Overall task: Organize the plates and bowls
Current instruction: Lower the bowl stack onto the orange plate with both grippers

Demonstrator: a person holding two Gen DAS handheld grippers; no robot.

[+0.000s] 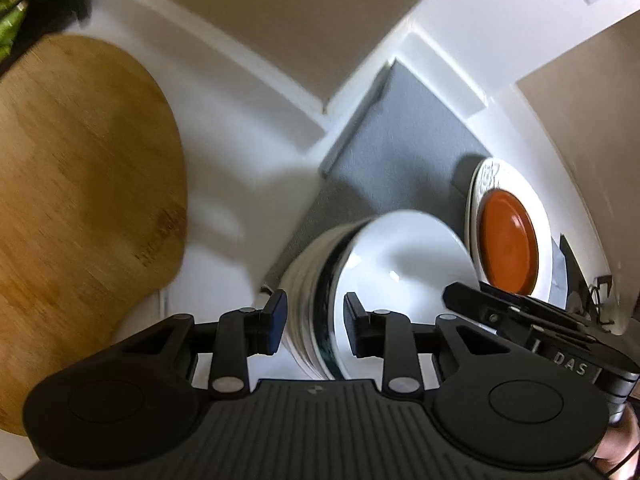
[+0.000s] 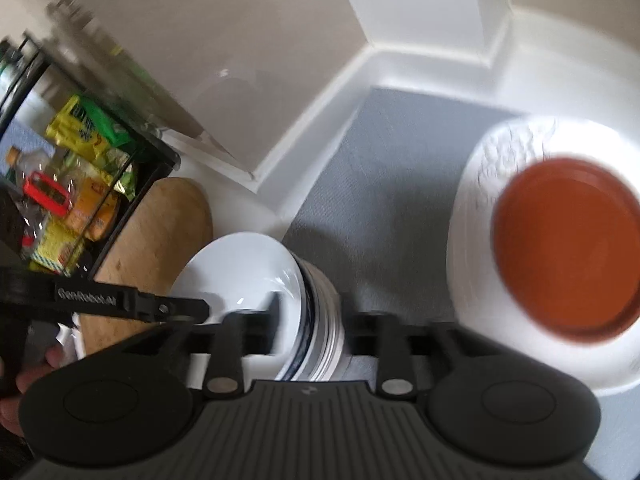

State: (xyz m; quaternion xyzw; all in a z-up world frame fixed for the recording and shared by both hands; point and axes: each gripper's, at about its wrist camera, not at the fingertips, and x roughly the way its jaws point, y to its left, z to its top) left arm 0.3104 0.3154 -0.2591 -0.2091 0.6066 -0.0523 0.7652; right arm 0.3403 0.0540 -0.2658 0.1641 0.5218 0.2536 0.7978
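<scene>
A stack of white bowls, one with a dark blue rim, sits where the grey mat meets the white counter. My left gripper is shut on the stack's near rim, pads on either side of it. In the same view one finger of the other gripper reaches in over the stack's right side. In the right wrist view my right gripper straddles the rim of the stack; its blurred jaws stand a little apart from it. An orange plate lies on a white embossed plate.
A round wooden board lies on the counter left of the stack. A black wire rack full of packets and bottles stands beyond the board. White walls close a corner behind the mat. A hand holds the left tool.
</scene>
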